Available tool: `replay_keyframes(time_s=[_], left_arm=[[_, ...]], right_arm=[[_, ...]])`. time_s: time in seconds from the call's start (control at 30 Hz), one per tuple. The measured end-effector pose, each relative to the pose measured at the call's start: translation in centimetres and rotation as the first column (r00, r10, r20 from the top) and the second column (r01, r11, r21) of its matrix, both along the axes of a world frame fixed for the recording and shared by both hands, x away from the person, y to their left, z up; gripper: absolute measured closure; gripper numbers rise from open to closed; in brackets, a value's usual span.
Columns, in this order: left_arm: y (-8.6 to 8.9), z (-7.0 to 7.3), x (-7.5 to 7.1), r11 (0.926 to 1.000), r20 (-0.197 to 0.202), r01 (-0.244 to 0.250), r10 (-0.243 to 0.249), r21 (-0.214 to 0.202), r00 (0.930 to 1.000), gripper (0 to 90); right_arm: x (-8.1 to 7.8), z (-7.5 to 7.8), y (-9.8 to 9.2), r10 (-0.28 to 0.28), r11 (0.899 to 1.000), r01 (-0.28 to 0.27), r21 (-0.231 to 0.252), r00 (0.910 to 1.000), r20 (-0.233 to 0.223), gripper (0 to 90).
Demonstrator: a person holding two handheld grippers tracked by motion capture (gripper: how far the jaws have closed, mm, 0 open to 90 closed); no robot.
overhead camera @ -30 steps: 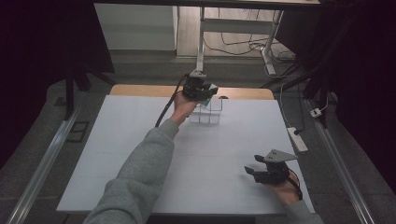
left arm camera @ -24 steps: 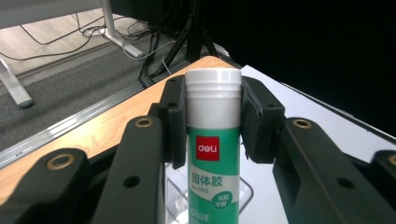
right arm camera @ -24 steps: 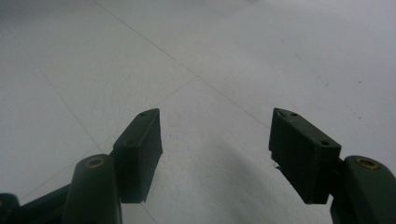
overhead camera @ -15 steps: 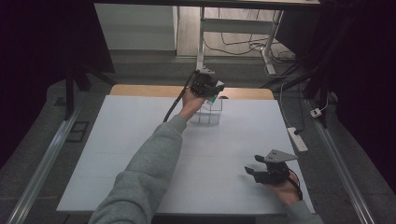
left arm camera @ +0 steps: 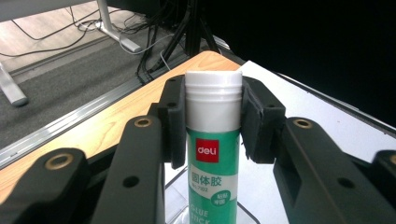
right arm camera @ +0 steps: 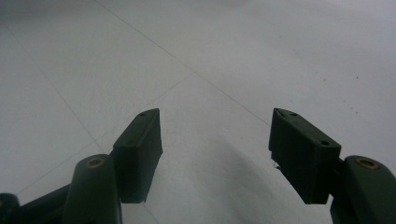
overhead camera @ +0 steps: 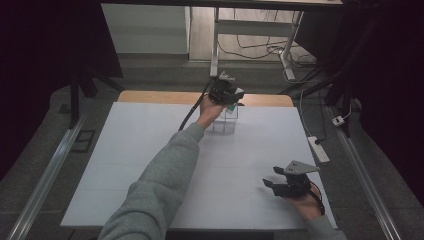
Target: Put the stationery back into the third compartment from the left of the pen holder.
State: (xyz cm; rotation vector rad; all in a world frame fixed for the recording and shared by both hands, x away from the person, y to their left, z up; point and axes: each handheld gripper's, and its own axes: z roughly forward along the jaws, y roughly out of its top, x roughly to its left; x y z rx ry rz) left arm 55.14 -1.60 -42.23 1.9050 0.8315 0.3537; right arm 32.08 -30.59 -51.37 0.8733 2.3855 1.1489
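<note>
Two grippers at a white table. Left gripper over the far edge, above a clear box, jaws clamped on the white cap of a green glue stick, stick upright between the pads. Right gripper low near the front right corner, well apart from the box, jaws spread wide, nothing between them.

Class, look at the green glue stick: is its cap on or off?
On. The glue stick shows its white ribbed cap seated on top, with the left gripper jaws pressing both sides.
</note>
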Motion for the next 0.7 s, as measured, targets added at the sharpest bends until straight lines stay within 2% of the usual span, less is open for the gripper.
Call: replay_keyframes(time_s=[0.07, 0.13, 0.27, 0.47, 0.7], left_arm=[[0.0, 0.0, -0.1, 1.0, 0.003, 0.004, -0.004, 0.005, 1.0, 60.1], [0.1, 0.1, -0.2, 0.9999, 0.003, 0.008, -0.008, 0.013, 1.0, 48.5], [0.6, 0.2, -0.6, 0.9996, -0.001, 0.022, -0.022, 0.019, 0.9997, 41.4], [1.8, 0.0, -1.3, 0.9987, -0.026, 0.043, -0.042, 0.025, 0.9988, 35.7], [4.0, 0.0, -3.0, 0.9975, -0.029, 0.063, -0.062, 0.032, 0.9976, 34.6]], right_arm=[[0.0, 0.0, 0.0, 0.0, 1.0, 0.0, -0.001, 1.0, 0.0, 34.3], [0.0, 0.0, 0.0, 0.0, 1.0, 0.0, -0.002, 1.0, -0.001, 34.3], [0.0, -0.1, 0.0, 0.0, 1.0, 0.0, -0.001, 1.0, -0.002, 34.3], [0.0, -0.1, 0.0, 0.001, 1.0, -0.001, -0.002, 1.0, -0.001, 34.3], [0.0, 0.0, 0.0, -0.003, 1.0, 0.003, 0.006, 1.0, 0.003, 34.3]])
